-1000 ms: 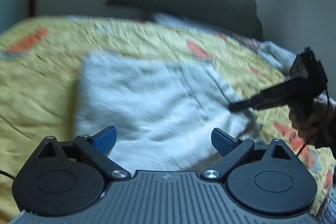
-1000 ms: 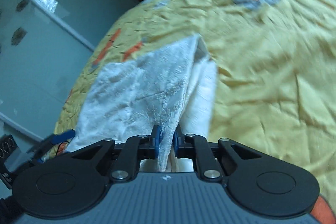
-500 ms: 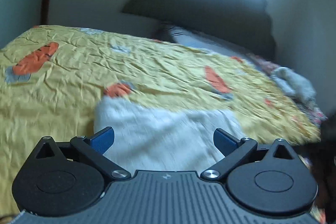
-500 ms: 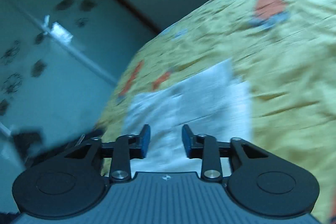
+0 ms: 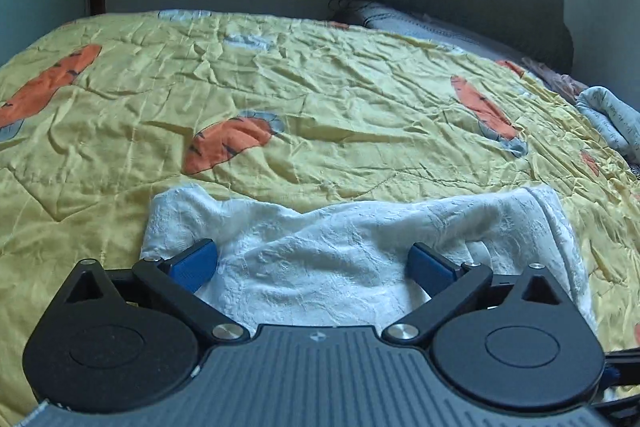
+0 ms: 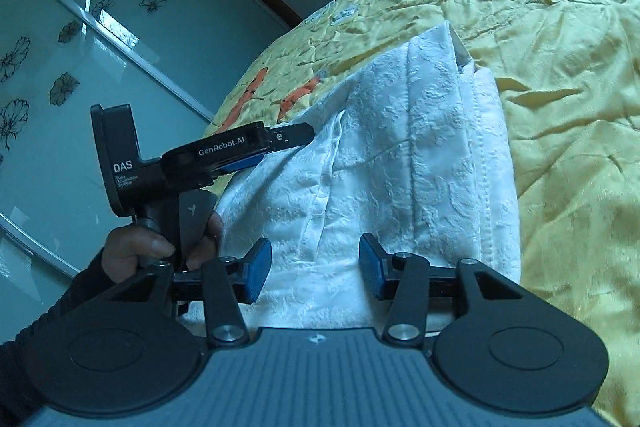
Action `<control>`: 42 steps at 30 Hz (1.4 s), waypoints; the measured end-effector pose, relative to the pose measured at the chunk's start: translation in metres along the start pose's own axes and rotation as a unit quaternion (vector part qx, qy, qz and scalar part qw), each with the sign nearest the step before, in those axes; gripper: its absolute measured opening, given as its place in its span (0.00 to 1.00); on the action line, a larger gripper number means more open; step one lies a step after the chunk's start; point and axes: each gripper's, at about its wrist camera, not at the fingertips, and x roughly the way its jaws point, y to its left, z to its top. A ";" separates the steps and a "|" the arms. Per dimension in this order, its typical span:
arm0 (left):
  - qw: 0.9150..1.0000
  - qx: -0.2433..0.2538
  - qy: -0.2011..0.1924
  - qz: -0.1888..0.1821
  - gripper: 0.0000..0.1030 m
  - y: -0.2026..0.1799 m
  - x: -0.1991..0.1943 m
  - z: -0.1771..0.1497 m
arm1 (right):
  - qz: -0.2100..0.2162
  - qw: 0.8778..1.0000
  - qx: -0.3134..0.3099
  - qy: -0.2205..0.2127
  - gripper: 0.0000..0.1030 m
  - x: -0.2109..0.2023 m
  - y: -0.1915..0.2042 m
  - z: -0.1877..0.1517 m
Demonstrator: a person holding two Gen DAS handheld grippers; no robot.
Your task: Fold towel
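Yellow bedspread (image 5: 320, 115) — rumpled towel (image 5: 344, 251), grey pillow (image 5: 424, 27)

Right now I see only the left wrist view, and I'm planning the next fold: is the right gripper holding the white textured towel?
Observer: No. The right gripper is open. Its jaws stand apart over the white textured towel and pinch nothing.
Operator: Does the towel's right side show any fold?
Observer: Yes. Stacked layers with a stitched hem run along the side next to the yellow quilted bedspread.
Operator: Where does my left gripper sit from there?
Observer: The left gripper is seen side-on, with its tips at the towel's opposite edge. A hand grips its handle beside the bed.
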 end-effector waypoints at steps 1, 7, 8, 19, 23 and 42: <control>1.000 0.005 0.000 0.003 1.00 -0.003 0.001 0.001 | -0.002 1.000 0.000 -0.002 0.45 0.001 0.000 0.001; 1.000 0.004 -0.006 0.004 1.00 0.000 -0.010 0.002 | -0.025 0.999 0.011 -0.033 0.52 -0.004 0.013 -0.002; 1.000 0.003 -0.008 0.008 0.99 0.000 -0.015 0.002 | -0.019 0.999 0.016 -0.035 0.56 -0.008 0.014 -0.003; 0.998 -0.054 0.017 0.015 0.99 0.054 -0.059 -0.006 | -0.059 0.993 0.085 -0.049 0.72 -0.045 -0.038 0.030; 0.996 -0.081 0.039 0.030 1.00 0.071 -0.051 -0.016 | -0.071 0.993 0.088 -0.040 0.71 -0.037 -0.053 0.033; 0.996 -0.080 0.038 0.000 0.98 0.069 -0.054 -0.024 | -0.081 0.993 0.066 -0.047 0.72 -0.025 -0.057 0.051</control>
